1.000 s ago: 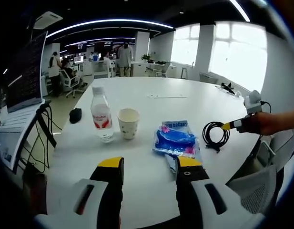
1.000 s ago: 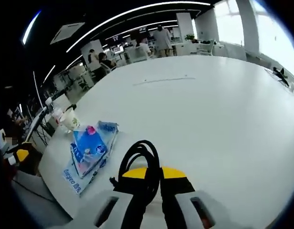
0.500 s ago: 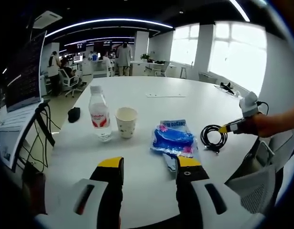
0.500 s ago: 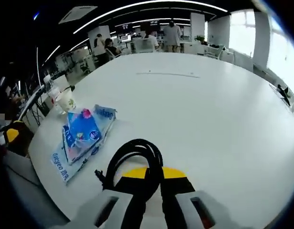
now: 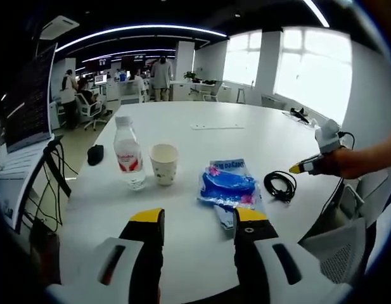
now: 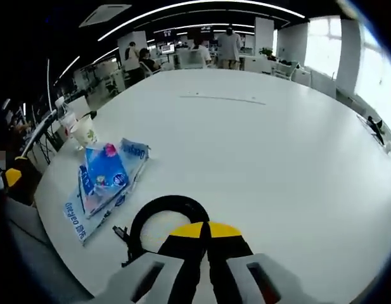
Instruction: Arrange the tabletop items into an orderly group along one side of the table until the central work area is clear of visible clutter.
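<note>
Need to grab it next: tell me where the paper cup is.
In the left gripper view, the paper cup stands upright on the white table, between the water bottle and the blue packet.

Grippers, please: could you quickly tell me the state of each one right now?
Left gripper: claw open, holding nothing.
Right gripper: claw closed; the black cable coil lies just ahead, apparently not gripped.

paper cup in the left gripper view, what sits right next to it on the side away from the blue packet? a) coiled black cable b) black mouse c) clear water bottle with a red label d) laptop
c: the paper cup stands between the water bottle and the blue packet, while the coiled black cable lies beyond the packet.
</note>
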